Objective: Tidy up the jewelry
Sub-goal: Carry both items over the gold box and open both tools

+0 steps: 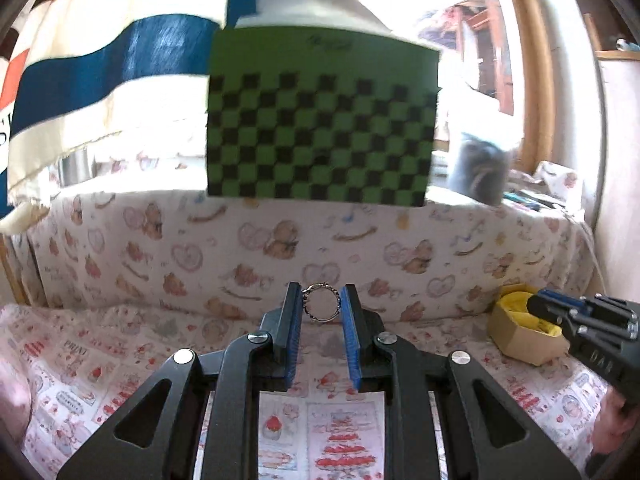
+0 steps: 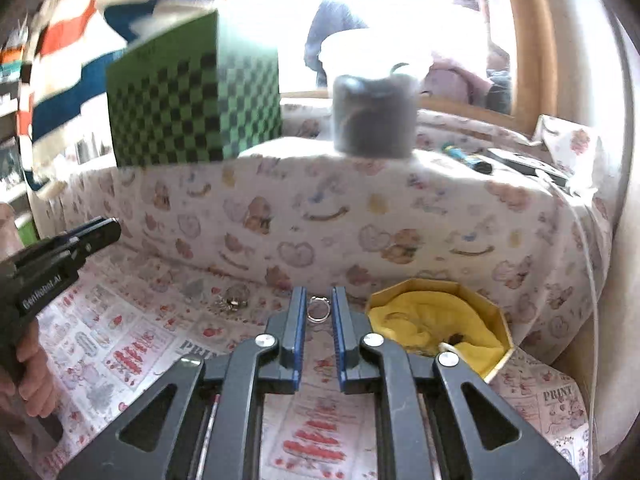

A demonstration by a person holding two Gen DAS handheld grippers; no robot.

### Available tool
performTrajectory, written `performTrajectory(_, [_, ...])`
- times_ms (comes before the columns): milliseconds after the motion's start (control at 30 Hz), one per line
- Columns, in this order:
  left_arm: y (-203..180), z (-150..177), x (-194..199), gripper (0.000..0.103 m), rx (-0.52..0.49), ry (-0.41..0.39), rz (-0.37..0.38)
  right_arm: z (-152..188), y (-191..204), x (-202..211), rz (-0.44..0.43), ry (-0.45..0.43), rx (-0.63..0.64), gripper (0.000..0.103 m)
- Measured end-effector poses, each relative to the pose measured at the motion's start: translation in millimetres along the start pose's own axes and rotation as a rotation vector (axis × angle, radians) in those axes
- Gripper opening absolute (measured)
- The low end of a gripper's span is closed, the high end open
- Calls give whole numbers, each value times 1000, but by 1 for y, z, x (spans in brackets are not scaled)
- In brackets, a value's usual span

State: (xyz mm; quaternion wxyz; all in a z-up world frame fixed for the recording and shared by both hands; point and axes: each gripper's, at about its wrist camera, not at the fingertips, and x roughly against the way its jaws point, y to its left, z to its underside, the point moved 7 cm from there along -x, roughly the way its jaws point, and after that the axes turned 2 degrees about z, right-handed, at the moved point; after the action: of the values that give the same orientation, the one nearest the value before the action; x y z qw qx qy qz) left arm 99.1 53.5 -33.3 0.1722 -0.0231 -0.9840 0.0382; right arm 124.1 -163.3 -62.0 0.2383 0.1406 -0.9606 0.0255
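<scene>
My left gripper (image 1: 320, 300) is shut on a beaded silver ring (image 1: 320, 303), held upright between its blue pads above the patterned cloth. My right gripper (image 2: 319, 307) is shut on a thinner silver ring (image 2: 318, 311), just left of an octagonal cardboard box (image 2: 440, 330) lined with yellow cloth. The box also shows in the left wrist view (image 1: 524, 330), partly behind the right gripper (image 1: 560, 308). A small silver jewelry piece (image 2: 234, 300) lies on the cloth left of my right gripper. The left gripper (image 2: 96, 232) shows at the far left of the right wrist view.
A raised ledge covered in bear-print cloth (image 2: 320, 216) runs across the back. On it stand a green checkered box (image 1: 320, 120), also in the right wrist view (image 2: 192, 96), and a dark round jar (image 2: 374, 116). A striped cloth (image 1: 100, 68) hangs at upper left.
</scene>
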Motion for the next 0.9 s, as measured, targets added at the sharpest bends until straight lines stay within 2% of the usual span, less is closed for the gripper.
performTrajectory(67, [-8,0,8,18,4,5,19,-5,-13,7,-23,-19,-35,11])
performTrajectory(167, [-30,-9,23,18,-57,-57,25,-13,-30,26,-17,-81,-40,11])
performTrajectory(267, [-51,-17,29,18,-49,-75,73,-17,-43,36,-12,-125,-46,11])
performTrajectory(533, [-134,-28,-1,18,-139,-66,152,-22,-82,40,20,-179,-120,11])
performTrajectory(667, [-178,-20,-32,18,-159,-1,224,-18,-103,32,-1,-143,-193,11])
performTrajectory(767, [-202,-4,-61,18,-191,101,274,-12,-117,22,-33,-105,-263,11])
performTrajectory(833, [-213,7,-74,18,-207,182,344,-7,-125,15,-55,-76,-305,12])
performTrajectory(900, [-218,12,-77,18,-215,210,377,-2,-133,6,-85,-40,-353,12])
